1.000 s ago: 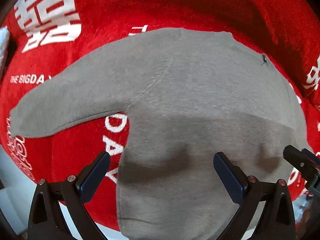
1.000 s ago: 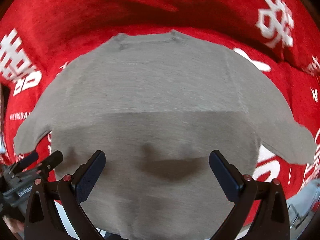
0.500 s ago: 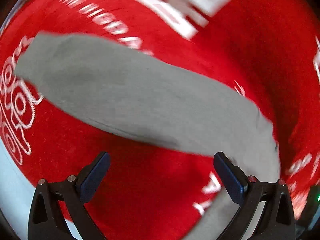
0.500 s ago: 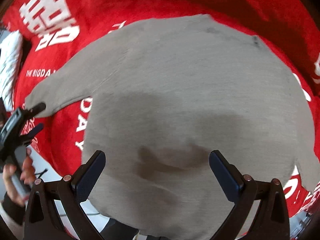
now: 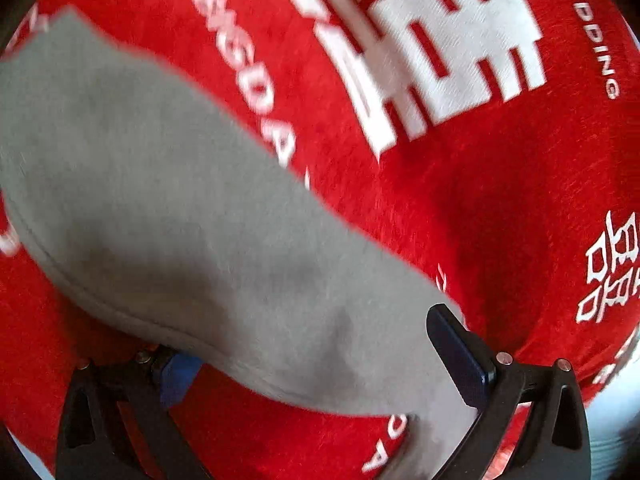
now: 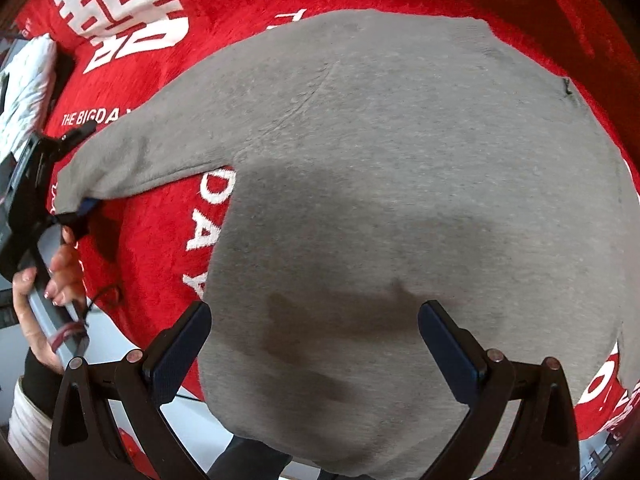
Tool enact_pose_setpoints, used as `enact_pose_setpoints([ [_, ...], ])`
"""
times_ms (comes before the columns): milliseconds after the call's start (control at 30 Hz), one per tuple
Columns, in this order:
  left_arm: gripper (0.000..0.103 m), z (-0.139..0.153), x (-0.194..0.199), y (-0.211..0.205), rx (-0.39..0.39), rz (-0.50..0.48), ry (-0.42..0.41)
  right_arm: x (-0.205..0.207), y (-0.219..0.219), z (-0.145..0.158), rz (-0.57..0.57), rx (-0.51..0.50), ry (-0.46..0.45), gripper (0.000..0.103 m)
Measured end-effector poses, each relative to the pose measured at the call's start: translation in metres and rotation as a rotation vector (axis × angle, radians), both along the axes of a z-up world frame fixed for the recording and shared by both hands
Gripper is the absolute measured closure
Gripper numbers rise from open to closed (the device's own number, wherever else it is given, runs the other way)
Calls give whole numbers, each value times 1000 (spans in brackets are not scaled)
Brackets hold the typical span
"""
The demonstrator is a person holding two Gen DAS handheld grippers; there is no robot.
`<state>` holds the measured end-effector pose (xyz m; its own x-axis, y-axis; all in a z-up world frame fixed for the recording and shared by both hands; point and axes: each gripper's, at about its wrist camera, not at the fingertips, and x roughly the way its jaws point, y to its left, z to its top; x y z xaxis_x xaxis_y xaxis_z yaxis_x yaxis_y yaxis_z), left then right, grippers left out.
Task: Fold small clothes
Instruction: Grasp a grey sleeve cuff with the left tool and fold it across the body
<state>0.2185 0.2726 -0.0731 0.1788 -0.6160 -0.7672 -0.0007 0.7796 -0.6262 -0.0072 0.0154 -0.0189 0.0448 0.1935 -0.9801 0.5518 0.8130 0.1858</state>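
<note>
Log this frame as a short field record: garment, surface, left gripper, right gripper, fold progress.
garment: grey long-sleeved top, spread flat, one sleeve stretched out to the side
surface: red plush blanket with white lettering
left gripper: open, at the cuff end of the sleeve, one finger under the fabric, one finger above it; not yet closed
right gripper: open, hovering over the top's lower body, holding nothing
left hand: on the left gripper's handle
fold progress: no fold visible yet

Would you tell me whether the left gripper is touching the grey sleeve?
Touching: the right wrist view shows the left gripper at the grey sleeve cuff, one blue finger tucked under its edge.
</note>
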Motion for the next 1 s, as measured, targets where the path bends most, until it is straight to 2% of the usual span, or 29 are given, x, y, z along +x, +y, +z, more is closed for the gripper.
enact_pose_setpoints([
  [67, 20, 3, 5, 5, 42, 25, -22, 1, 2, -2, 2, 5, 4, 0],
  [133, 53, -1, 9, 13, 66, 39, -2, 1, 3, -4, -1, 10, 7, 0],
  [167, 64, -2, 11, 15, 75, 41, 5, 0, 3, -4, -3, 13, 8, 0],
  [200, 89, -3, 10, 17, 91, 32, 5, -1, 4, -4, -6, 15, 10, 0],
  [233, 97, -4, 10, 19, 89, 18, -1, -3, 4, -4, -10, 19, 11, 0],
  [333, 97, 2, 7, 37, 55, 12, -41, -8, 4, -3, -21, 22, 9, 0],
  [467, 97, 39, -4, 25, 42, -52, -153, -20, 0, 0, -55, 24, 3, 0],
  [567, 97, 72, -12, 7, 34, -139, -235, -32, -7, 9, -98, 22, -14, 0],
  [700, 97, 113, -20, -51, -21, -303, -316, -52, -21, 25, -166, 16, -51, 0],
  [800, 97, 142, -44, -102, -32, -447, -383, -73, -38, 35, -230, 2, -80, 0],
  [900, 97, 158, -73, -152, -34, -583, -430, -101, -59, 41, -311, -5, -89, 0],
  [1000, 97, 157, -118, -216, -3, -728, -451, -137, -87, 43, -387, -4, -100, 0],
])
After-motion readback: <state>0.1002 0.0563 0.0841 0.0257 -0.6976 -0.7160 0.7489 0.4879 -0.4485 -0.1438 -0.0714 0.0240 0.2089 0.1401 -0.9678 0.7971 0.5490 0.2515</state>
